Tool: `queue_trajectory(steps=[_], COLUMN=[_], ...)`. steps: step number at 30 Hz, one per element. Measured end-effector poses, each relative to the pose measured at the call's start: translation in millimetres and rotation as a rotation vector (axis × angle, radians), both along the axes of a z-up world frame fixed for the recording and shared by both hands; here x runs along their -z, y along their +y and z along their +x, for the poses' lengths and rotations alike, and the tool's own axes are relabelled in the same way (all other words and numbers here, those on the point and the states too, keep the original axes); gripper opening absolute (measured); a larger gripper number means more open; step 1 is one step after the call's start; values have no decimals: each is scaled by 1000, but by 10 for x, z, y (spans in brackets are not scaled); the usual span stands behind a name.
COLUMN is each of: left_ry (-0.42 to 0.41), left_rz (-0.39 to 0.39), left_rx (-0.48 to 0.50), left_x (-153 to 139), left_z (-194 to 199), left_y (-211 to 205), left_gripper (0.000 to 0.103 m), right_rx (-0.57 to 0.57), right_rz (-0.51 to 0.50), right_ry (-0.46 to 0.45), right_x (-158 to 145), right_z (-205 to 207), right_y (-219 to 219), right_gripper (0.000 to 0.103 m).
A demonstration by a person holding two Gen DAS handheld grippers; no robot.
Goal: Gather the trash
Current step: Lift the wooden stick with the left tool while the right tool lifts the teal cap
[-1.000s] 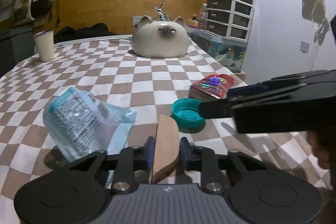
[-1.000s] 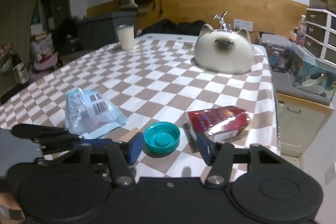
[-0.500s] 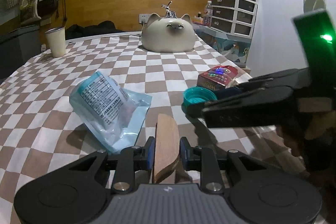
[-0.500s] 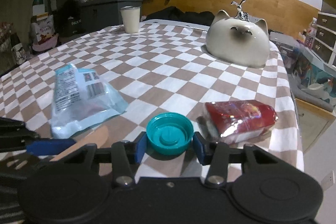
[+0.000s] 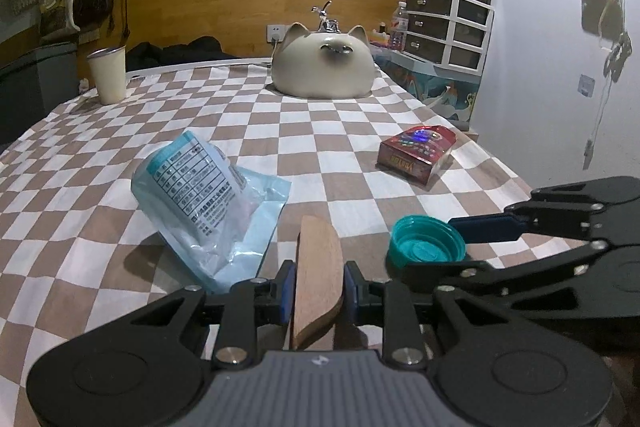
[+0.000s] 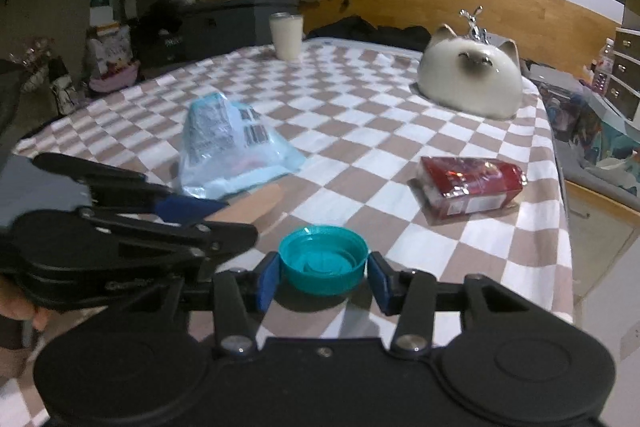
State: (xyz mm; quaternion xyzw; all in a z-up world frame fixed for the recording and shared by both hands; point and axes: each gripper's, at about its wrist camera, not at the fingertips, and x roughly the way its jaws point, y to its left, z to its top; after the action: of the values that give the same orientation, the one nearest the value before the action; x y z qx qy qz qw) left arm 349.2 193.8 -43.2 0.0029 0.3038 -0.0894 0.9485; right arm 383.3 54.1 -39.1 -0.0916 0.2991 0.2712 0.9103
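Note:
My left gripper is shut on a flat brown wooden stick and holds it above the checkered tablecloth. My right gripper is shut on a teal plastic cap; the cap also shows in the left wrist view. A light blue plastic bag lies on the cloth left of the stick and also shows in the right wrist view. A red snack packet lies at the right and shows in the left wrist view too.
A cream cat-shaped ceramic container sits at the far end of the table. A cream cup stands at the far left. The table's right edge drops off beside a cabinet. White drawers stand at the back right.
Both grippers rose and drew back from the cloth. My right gripper closed on the teal cap and lifted it. The left still holds the wooden stick.

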Motion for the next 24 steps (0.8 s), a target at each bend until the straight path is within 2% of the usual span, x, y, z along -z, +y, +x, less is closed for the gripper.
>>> queue_trajectory(steps=[5,7,17,24], left_ry=[2,1,-4,-42], left_rz=[-7,0,21,1], left_rx=[-5,-4,-26,-39], left_x=[1,0,-34,-166], left_z=[6,3,-22,-161], left_y=[13,14,22,66], left_gripper=[28,27,27,27], right_rx=[6,4,41,109], right_rz=[17,29,54,93], right_ry=[22,25,3,-5], right_x=[42,42,-21,-104], right_z=[109,116,-44,-146], right_y=[-13,-25,-102,-315], right_gripper=[55,50,50,50])
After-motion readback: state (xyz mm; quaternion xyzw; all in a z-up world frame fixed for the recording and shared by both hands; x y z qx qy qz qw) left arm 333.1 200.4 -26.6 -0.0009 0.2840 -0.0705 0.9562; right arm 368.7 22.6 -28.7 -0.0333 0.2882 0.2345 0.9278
